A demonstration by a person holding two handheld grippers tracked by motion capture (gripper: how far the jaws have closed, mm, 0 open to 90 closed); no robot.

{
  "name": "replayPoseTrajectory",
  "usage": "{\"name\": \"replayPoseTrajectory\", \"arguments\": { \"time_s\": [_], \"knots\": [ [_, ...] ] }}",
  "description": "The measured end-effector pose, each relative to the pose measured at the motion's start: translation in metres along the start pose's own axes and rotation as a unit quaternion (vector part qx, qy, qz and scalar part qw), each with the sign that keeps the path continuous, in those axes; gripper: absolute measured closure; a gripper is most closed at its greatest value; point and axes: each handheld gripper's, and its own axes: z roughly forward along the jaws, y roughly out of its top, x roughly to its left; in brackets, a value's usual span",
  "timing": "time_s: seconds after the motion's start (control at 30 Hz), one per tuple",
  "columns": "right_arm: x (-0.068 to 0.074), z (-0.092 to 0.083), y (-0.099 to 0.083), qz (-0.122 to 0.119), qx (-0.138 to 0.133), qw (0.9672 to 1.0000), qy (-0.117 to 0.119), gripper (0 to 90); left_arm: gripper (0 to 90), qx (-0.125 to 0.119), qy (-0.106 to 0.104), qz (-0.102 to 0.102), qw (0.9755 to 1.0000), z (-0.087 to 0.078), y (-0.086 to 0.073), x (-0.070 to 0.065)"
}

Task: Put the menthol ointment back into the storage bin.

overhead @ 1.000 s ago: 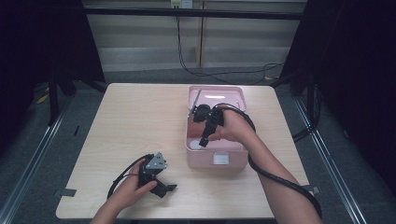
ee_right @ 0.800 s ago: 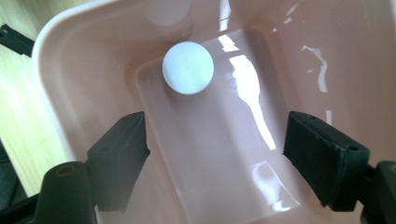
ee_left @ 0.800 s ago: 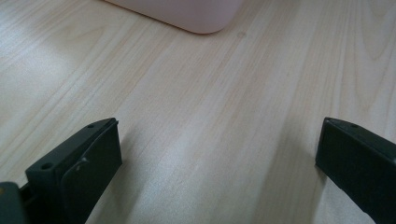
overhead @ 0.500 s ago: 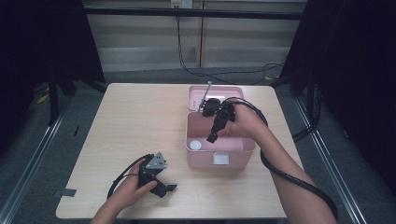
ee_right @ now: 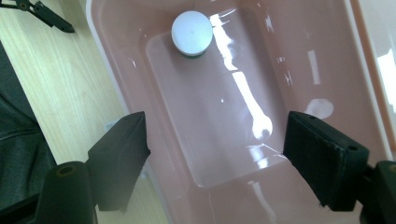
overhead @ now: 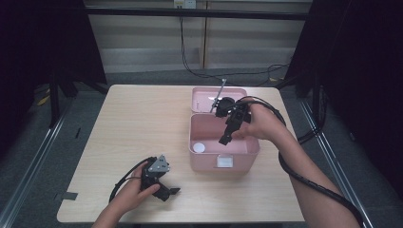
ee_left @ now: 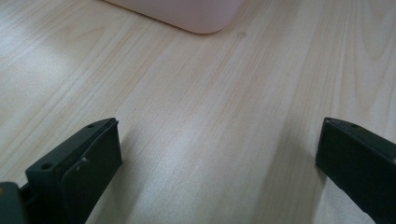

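The pink box (overhead: 223, 142) is sitting right of the worktop's (overhead: 133, 128) middle, its lid (overhead: 209, 97) folded back toward the far edge. Between the box and the worktop's left edge a wide stretch of bare wood is lying open; on the box's right only a narrow strip is showing before the edge, and a band of wood is running between the box's front wall and the near edge.

The right gripper (overhead: 223, 140) is hanging over the box's open top, near its right wall, tips pointing down into it. Its jaws are standing spread, with nothing between them; in the right gripper view (ee_right: 215, 154) the glossy pink floor of the box is showing in the gap. A thin metal rod (overhead: 218, 92) is sticking up behind it, over the lid.

Inside the box a small white-capped jar (ee_right: 191, 33) is standing upright in the near left corner (overhead: 199, 147), close to the walls; whether it is touching them I cannot tell. The rest of the box's floor is showing bare.

The left gripper (overhead: 174, 191) is resting on the worktop, left of the box and nearer the front edge, well apart from it. Its jaws are spread wide over bare wood (ee_left: 219, 154), and a rounded corner of the box (ee_left: 196, 18) is showing beyond them.
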Motion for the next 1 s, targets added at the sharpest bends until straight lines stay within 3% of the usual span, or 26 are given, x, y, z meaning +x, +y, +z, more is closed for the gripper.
{"name": "replayPoseTrajectory", "arguments": {
  "time_s": [0.63,1.0],
  "knots": [
    [0.006,-0.016,-0.032,0.008,-0.007,0.9999,0.007,21.8,0.0,0.001,0.000,0.001,1.0000,0.000,0.000,0.000],
    [0.008,-0.027,-0.071,0.025,-0.009,0.9996,0.002,21.6,0.0,-0.001,0.001,0.000,1.0000,0.000,0.000,0.000]
  ]
}}
